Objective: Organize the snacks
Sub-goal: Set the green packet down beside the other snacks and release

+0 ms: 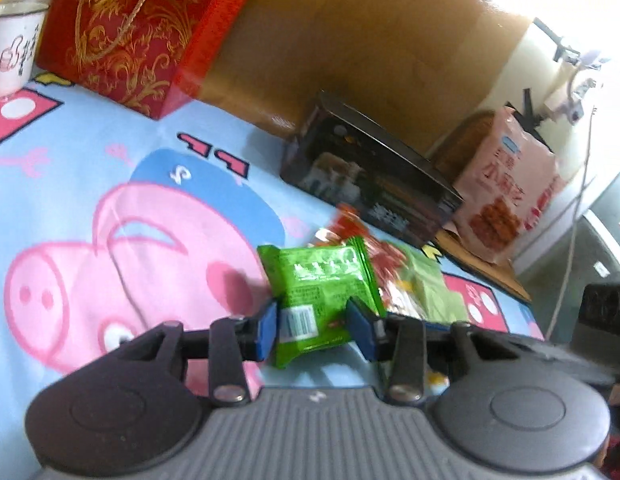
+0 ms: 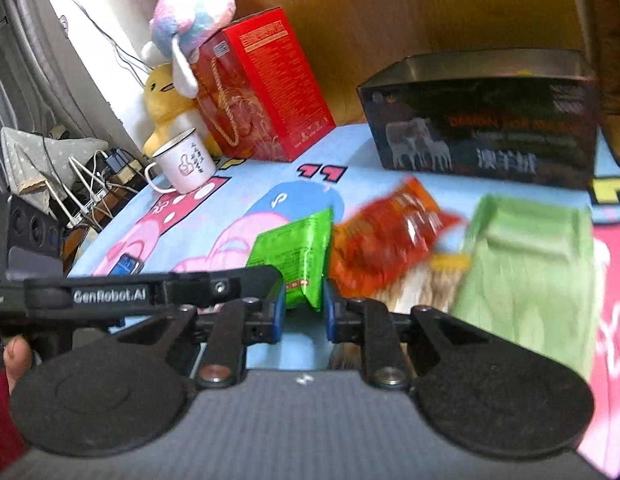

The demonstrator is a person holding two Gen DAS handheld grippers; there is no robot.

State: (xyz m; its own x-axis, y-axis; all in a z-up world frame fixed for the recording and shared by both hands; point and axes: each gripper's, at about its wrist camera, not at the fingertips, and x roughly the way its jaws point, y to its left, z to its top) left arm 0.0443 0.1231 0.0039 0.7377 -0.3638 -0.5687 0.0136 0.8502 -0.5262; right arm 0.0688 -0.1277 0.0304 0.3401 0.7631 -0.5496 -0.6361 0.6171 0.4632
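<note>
Left wrist view: pinched in the narrowly parted left tool (image 1: 313, 320), green packet (image 1: 321, 284) kept beside the red packet (image 2: 385, 240) on the bench (image 1: 110, 140), probably for grouping, with the right tool (image 2: 304, 312) narrowed around one corner, grip impossible to tell.

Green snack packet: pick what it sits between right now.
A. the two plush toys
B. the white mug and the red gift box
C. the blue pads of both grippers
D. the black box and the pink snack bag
C: the green snack packet lies between the blue pads of the left gripper in the left wrist view, and between those of the right gripper in the right wrist view.
</note>
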